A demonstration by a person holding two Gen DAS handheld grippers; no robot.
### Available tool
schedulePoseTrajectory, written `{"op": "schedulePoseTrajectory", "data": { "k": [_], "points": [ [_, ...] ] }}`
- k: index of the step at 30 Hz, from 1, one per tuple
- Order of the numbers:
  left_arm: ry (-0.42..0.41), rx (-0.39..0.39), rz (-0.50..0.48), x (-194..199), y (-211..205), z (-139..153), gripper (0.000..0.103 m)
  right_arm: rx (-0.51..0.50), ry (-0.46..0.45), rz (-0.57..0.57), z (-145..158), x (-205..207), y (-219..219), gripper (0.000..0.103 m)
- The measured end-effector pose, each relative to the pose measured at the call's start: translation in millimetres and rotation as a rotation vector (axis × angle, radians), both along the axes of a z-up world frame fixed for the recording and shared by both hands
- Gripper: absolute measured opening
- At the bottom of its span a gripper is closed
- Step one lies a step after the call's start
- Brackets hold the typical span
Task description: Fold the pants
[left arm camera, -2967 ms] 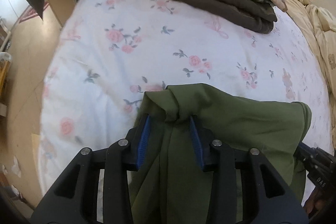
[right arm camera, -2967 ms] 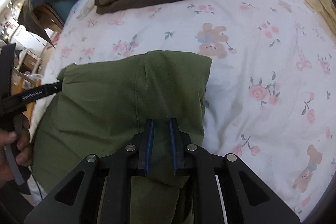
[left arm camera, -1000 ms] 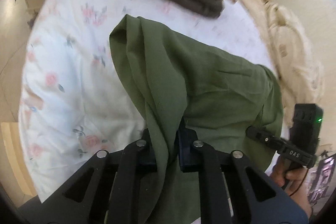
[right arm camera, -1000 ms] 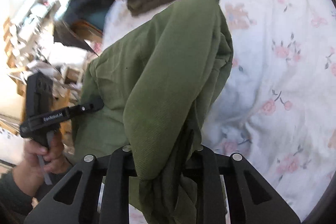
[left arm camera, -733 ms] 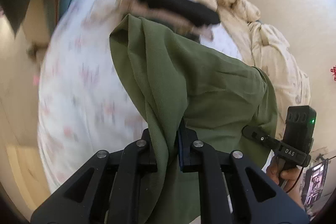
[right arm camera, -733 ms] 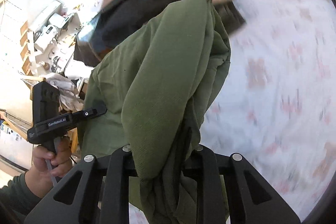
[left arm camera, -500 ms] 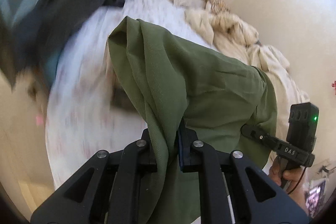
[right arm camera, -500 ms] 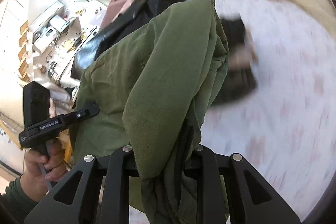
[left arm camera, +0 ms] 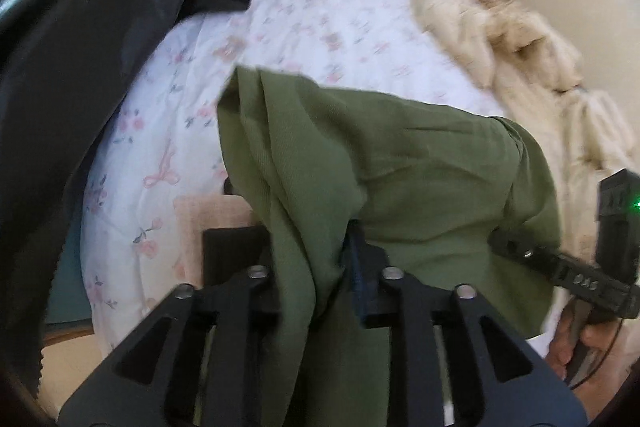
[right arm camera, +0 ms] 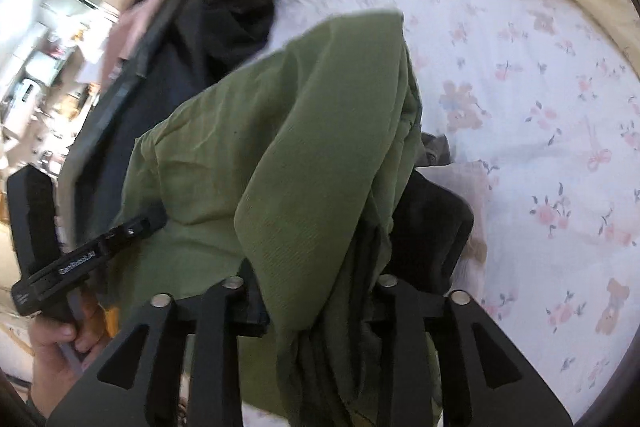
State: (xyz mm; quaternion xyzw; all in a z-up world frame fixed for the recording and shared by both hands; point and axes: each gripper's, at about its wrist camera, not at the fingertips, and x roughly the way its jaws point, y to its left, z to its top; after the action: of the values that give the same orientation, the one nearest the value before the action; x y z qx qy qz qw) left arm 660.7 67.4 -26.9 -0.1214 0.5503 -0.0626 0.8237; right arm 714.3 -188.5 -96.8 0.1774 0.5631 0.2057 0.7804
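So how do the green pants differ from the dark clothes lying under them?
The green pants are olive and hang draped across both grippers, lifted off the bed; the dark clothes are near black and lie on the floral sheet. The green pants show broadly; the dark clothes are mostly hidden. Both are fabric garments.

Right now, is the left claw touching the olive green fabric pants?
Touching. In the left wrist view the olive green fabric pants drape over and between the left claw fingers, which have just been opening.
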Motion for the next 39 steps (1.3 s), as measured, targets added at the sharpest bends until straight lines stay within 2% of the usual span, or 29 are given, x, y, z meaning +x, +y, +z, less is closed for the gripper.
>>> {"op": "schedulePoseTrajectory", "data": {
  "k": [2,4,5,6,7,8,11,13,15,17,19,23,27,30,32,34,36,39],
  "points": [
    [-0.014,0.028,0.015,1.9,6.9,-11.8,0.038,-0.035,-0.032,-0.017,-7.2,6.9,-2.5,0.06],
    [-0.039,0.063,0.056,-2.5,18.9,-16.0,0.072,-0.055,-0.06,-0.045,-7.6,9.6,-10.3,0.066],
    [-0.046,0.065,0.095,-8.7,29.7,-17.6,0.077,-0.057,-0.08,-0.06,-6.3,8.9,-15.5,0.07],
    [-0.048,0.035,0.105,-12.9,38.8,-18.3,0.079,-0.058,-0.098,-0.067,-4.2,6.4,-22.3,0.072],
    [-0.049,0.002,0.111,-17.4,46.9,-19.9,0.079,-0.059,-0.099,-0.062,-5.1,3.6,-28.0,0.075],
    [-0.048,0.005,0.11,-19.4,49.5,-19.6,0.079,-0.071,-0.091,-0.051,-5.9,1.0,-31.7,0.077],
    [-0.088,0.076,0.125,-26.8,54.0,-8.8,0.079,-0.135,-0.128,-0.053,4.9,-0.3,-32.6,0.077],
    [-0.132,0.143,0.17,-37.7,60.5,4.9,0.079,-0.17,-0.194,-0.097,18.8,-12.4,-45.4,0.077],
    [-0.136,0.165,0.193,-46.7,68.0,12.4,0.077,-0.185,-0.204,-0.154,26.7,-23.8,-61.2,0.077],
    [-0.126,0.113,0.187,-57.8,72.8,17.0,0.077,-0.158,-0.168,-0.174,30.1,-32.9,-69.7,0.077],
    [-0.148,0.097,0.173,-80.5,70.6,28.2,0.077,-0.136,-0.189,-0.164,41.9,-52.5,-73.5,0.077],
    [-0.238,0.12,0.154,-132.9,57.1,54.3,0.077,-0.112,-0.28,-0.118,71.7,-104.9,-64.0,0.078],
    [-0.28,0.126,0.132,-184.1,46.8,69.9,0.077,-0.131,-0.361,-0.061,96.8,-165.0,-44.1,0.079],
    [-0.311,0.141,0.142,-229.5,45.4,79.2,0.077,-0.148,-0.418,-0.064,110.4,-210.4,-36.1,0.081],
    [-0.34,0.155,0.145,-260.1,44.5,84.2,0.077,-0.132,-0.45,-0.063,117.4,-244.1,-34.2,0.091],
    [-0.397,0.173,0.146,-301.7,39.5,89.8,0.077,-0.167,-0.488,-0.077,123.6,-277.6,-32.3,0.094],
    [-0.432,0.178,0.155,-333.7,35.3,89.8,0.078,-0.176,-0.523,-0.088,128.5,-316.5,-32.3,0.094],
    [-0.457,0.159,0.158,-378.8,24.5,85.6,0.084,-0.176,-0.536,-0.124,128.8,-365.9,-34.6,0.094]
  ]
}}
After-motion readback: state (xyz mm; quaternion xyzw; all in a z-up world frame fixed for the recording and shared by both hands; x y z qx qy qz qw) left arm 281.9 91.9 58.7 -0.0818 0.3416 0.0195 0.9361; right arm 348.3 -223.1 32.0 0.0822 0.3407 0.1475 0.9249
